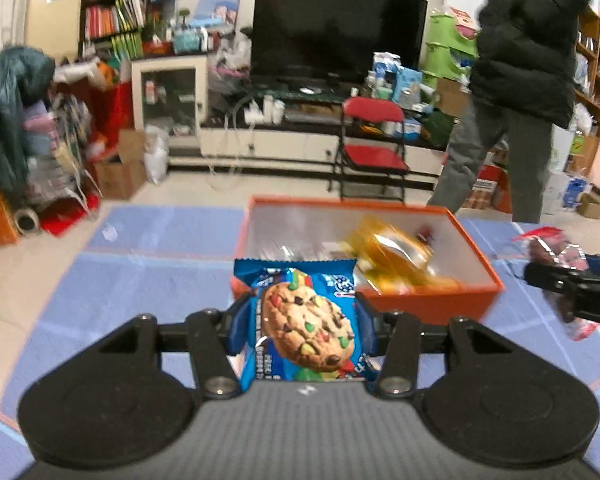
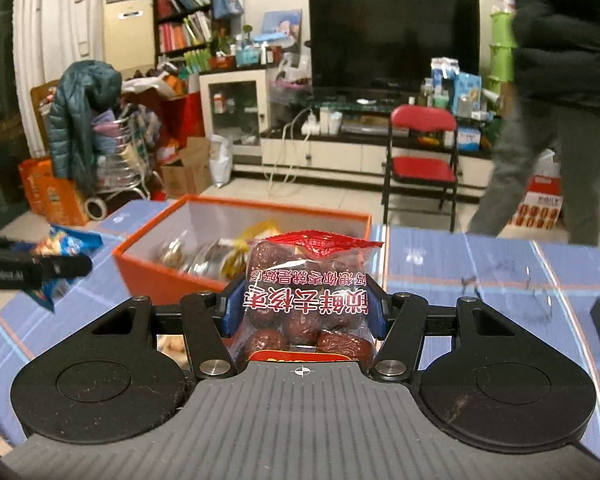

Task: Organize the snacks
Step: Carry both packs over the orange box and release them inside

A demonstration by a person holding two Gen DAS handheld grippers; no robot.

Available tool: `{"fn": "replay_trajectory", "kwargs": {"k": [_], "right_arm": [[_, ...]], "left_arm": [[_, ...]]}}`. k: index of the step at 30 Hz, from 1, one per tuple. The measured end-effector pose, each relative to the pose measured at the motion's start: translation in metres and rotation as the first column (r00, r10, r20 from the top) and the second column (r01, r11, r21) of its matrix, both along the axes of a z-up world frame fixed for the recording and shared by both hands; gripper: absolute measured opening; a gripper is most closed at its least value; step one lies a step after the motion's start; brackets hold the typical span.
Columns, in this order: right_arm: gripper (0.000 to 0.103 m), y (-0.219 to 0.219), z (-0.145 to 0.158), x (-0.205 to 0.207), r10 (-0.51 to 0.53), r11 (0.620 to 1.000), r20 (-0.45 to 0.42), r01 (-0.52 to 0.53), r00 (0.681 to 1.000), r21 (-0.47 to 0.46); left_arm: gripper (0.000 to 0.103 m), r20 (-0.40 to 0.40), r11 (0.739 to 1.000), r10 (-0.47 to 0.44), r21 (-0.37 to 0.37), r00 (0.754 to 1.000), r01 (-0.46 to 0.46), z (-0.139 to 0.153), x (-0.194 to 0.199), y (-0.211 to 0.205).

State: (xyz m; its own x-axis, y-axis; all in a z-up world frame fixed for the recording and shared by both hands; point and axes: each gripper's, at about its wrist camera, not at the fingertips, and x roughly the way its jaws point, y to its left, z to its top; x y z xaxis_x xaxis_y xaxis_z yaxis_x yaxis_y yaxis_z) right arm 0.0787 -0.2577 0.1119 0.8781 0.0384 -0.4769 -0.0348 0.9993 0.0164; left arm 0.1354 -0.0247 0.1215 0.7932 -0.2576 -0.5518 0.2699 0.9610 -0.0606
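Cookie packet (image 1: 306, 320) was clamped between closed fingers of left gripper (image 1: 302, 322), near orange box (image 1: 432, 304). Dates packet (image 2: 306, 304) was clamped by right gripper (image 2: 302, 310), just before same box.

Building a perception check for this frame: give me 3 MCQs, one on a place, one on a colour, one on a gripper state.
1. Where is the orange box relative to the left gripper?
A. ahead of it, slightly right
B. behind it
C. on the red chair

2. What colour is the cookie packet?
A. green
B. blue
C. white

3. What is the right gripper doing?
A. open, holding nothing
B. shut on a can
C. shut on the packet of red dates

Answers:
1 A: the left wrist view shows the box just beyond the fingers, offset right.
2 B: its wrapper is blue around the cookie print.
3 C: the blue pads press both sides of the packet.
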Motion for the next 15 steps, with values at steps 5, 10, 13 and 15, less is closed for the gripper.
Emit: {"fn": "replay_trajectory", "kwargs": {"k": [5, 10, 13, 15], "right_arm": [[0.045, 0.002, 0.015, 0.047, 0.002, 1.0, 0.015, -0.002, 1.0, 0.011], [0.047, 0.01, 0.015, 0.11, -0.027, 0.999, -0.014, 0.026, 1.0, -0.043], [0.054, 0.01, 0.007, 0.134, -0.05, 0.998, -0.079, 0.046, 0.996, -0.053], [0.062, 0.01, 0.012, 0.117, -0.053, 0.998, -0.043, 0.051, 0.998, -0.038]], "left_arm": [[0.05, 0.038, 0.999, -0.001, 0.034, 0.999, 0.0, 0.018, 0.051, -0.017], [0.057, 0.004, 0.999, 0.022, 0.034, 1.0, -0.022, 0.004, 0.109, -0.041], [0.077, -0.019, 0.999, 0.02, 0.04, 1.0, -0.019, -0.013, 0.124, -0.042], [0.082, -0.003, 0.999, 0.028, 0.02, 1.0, -0.028, -0.011, 0.113, -0.032]]}}
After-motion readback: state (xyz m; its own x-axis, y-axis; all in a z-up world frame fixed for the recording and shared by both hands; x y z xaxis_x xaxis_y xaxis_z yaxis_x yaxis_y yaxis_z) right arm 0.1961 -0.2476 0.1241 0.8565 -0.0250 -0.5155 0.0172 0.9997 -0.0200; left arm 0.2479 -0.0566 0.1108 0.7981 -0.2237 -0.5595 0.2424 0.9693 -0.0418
